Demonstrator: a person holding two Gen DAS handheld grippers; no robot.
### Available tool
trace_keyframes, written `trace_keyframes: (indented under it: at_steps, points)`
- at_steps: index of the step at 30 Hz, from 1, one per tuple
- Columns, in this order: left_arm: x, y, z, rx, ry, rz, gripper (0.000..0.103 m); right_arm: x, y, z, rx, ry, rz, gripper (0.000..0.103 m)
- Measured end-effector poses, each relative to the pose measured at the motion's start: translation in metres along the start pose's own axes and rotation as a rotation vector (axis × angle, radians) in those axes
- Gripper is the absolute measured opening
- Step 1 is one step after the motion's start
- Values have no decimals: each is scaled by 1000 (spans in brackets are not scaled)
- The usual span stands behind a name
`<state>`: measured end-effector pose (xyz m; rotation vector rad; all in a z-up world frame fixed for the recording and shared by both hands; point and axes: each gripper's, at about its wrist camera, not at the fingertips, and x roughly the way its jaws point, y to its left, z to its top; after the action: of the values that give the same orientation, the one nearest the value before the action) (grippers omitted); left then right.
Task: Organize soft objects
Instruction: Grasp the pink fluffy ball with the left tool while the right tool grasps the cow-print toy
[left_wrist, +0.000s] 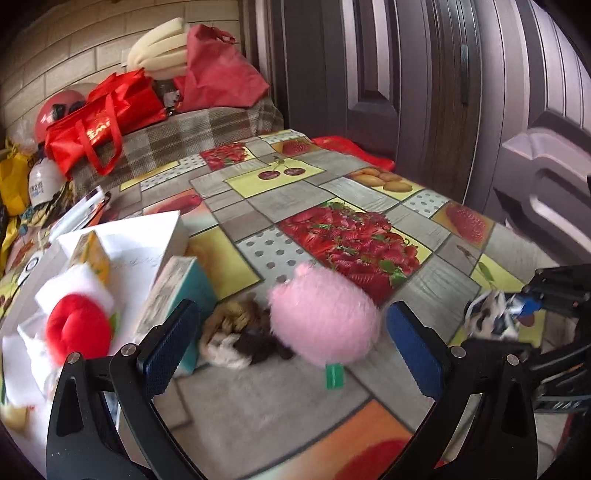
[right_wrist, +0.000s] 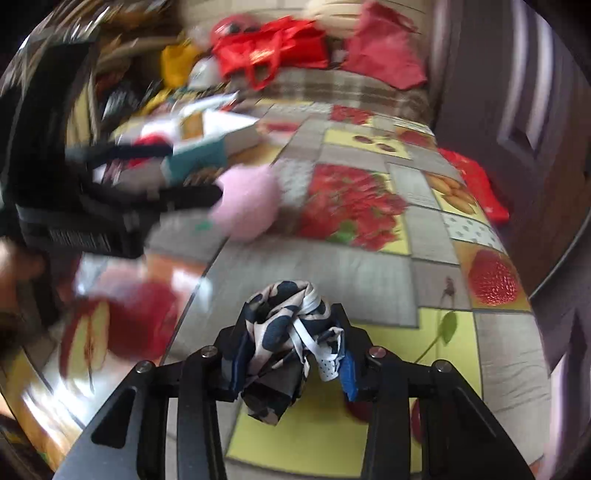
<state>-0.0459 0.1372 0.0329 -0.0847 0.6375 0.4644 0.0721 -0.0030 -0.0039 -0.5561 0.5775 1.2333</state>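
Left to right across the fruit-print tablecloth (left_wrist: 354, 192). At far left sat a shallow white cardboard box (left_wrist: 147, 236); in it lay a red-and-white plush toy (left_wrist: 75, 325) and a small yellow carton (left_wrist: 94, 254), with a teal-sided box (left_wrist: 184, 291) leaning at its near edge. Whether more lay beneath, I could not tell. Just right of the box, a brown-and-cream knitted bundle (left_wrist: 236, 332) rested on the cloth, touching a fluffy pink plush ball (left_wrist: 325, 321) with a green tag. The left gripper (left_wrist: 291, 350) stood wide open and empty, its dark blue pads flanking both pieces. Risk noted: closing here might catch the knit along with the pink ball, or pinch only fur and let the ball slip or roll out. At far right, the right gripper (right_wrist: 291, 354) was clamped on a crumpled navy-and-white patterned cloth (right_wrist: 291, 332), a white strap dangling loose from it. Risk noted: the trailing strap could snag the left tool if both converged on the box, and the soft wad could work free of a shallow hold. The right view was blurred, so the depth of that grip remained uncertain.
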Motion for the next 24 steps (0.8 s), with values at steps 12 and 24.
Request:
trace_keyframes:
  at_steps: [12, 24]
  points:
    - [36, -35, 8, 178, 104, 12, 60, 9, -54, -4, 318, 7, 211, 40]
    - [-33, -9, -3, -2, -192, 71, 60, -25, -47, 10, 379, -221, 130, 42]
